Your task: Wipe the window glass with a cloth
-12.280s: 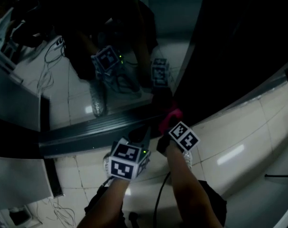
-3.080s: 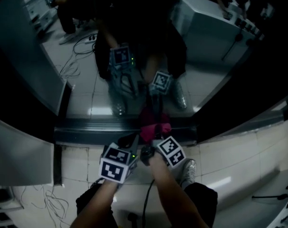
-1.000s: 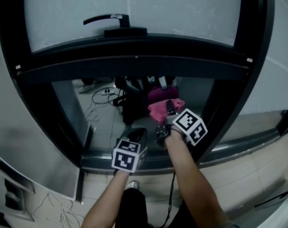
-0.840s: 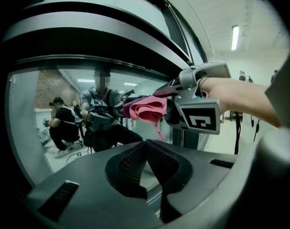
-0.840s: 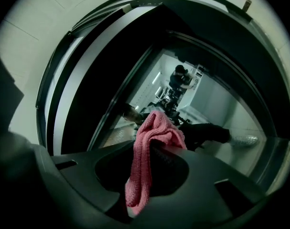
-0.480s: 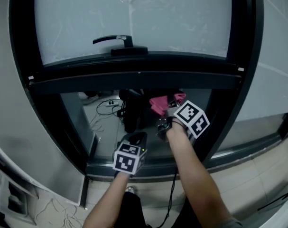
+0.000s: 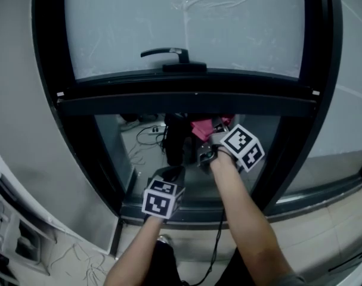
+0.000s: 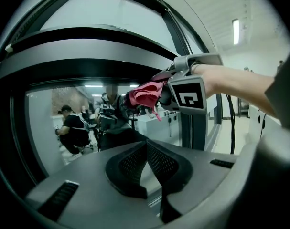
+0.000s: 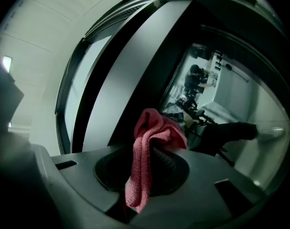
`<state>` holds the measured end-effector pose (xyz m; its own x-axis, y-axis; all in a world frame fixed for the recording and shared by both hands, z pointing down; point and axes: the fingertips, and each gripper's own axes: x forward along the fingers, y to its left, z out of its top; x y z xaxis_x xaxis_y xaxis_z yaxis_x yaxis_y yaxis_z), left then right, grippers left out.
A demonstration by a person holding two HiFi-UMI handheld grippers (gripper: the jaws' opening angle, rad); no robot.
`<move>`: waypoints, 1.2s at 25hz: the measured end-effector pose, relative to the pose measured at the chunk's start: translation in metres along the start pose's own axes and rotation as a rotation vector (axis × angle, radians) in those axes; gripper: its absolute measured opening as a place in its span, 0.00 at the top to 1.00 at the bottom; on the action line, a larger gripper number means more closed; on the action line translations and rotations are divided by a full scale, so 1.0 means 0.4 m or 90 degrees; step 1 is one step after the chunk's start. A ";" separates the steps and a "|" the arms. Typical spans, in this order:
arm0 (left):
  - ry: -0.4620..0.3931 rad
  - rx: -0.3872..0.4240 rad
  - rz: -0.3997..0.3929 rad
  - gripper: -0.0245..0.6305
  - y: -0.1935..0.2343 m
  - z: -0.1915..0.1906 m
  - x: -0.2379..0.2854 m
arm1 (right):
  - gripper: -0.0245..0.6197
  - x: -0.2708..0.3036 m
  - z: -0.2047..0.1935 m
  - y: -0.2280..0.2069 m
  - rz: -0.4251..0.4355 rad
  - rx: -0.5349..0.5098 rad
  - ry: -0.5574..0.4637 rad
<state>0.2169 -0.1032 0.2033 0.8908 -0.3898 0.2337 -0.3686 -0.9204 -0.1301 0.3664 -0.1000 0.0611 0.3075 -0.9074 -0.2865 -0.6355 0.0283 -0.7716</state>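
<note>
A pink cloth (image 7: 203, 127) is pressed against the lower glass pane (image 7: 139, 151) just under the black crossbar (image 7: 186, 102). My right gripper (image 7: 212, 138) is shut on it; in the right gripper view the cloth (image 9: 152, 131) bunches over the jaws of that gripper (image 9: 149, 162) and hangs down in front. My left gripper (image 7: 171, 174) hangs lower and to the left, shut with nothing in it, short of the glass. In the left gripper view its jaws (image 8: 145, 146) meet at the tip, with the cloth (image 8: 145, 93) up to the right.
A black lever handle (image 7: 169, 53) sits on the frame above the crossbar, below a frosted upper pane (image 7: 186, 22). Thick black frame posts (image 7: 55, 112) stand on both sides. The lower glass mirrors a room with people and cables. Tiled floor (image 7: 324, 219) lies below.
The right gripper has carried the cloth up the lower pane to just under the crossbar. The head view has risen with it. The left gripper has stayed low and shut.
</note>
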 end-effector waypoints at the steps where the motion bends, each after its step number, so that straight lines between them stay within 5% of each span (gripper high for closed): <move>1: 0.003 0.000 0.006 0.96 0.013 -0.007 -0.009 | 0.89 0.006 -0.012 0.006 0.003 0.003 0.002; 11: 0.021 -0.014 0.036 0.96 0.098 -0.072 -0.053 | 0.89 0.015 -0.105 -0.033 0.010 -0.005 0.004; 30: 0.086 -0.066 -0.004 0.96 0.053 -0.339 0.053 | 0.89 -0.080 -0.290 -0.329 -0.025 -0.033 0.000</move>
<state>0.1920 -0.1348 0.3361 0.8521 -0.3775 0.3625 -0.3944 -0.9185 -0.0295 0.3581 -0.1234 0.2376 0.3332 -0.9074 -0.2561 -0.6590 -0.0298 -0.7516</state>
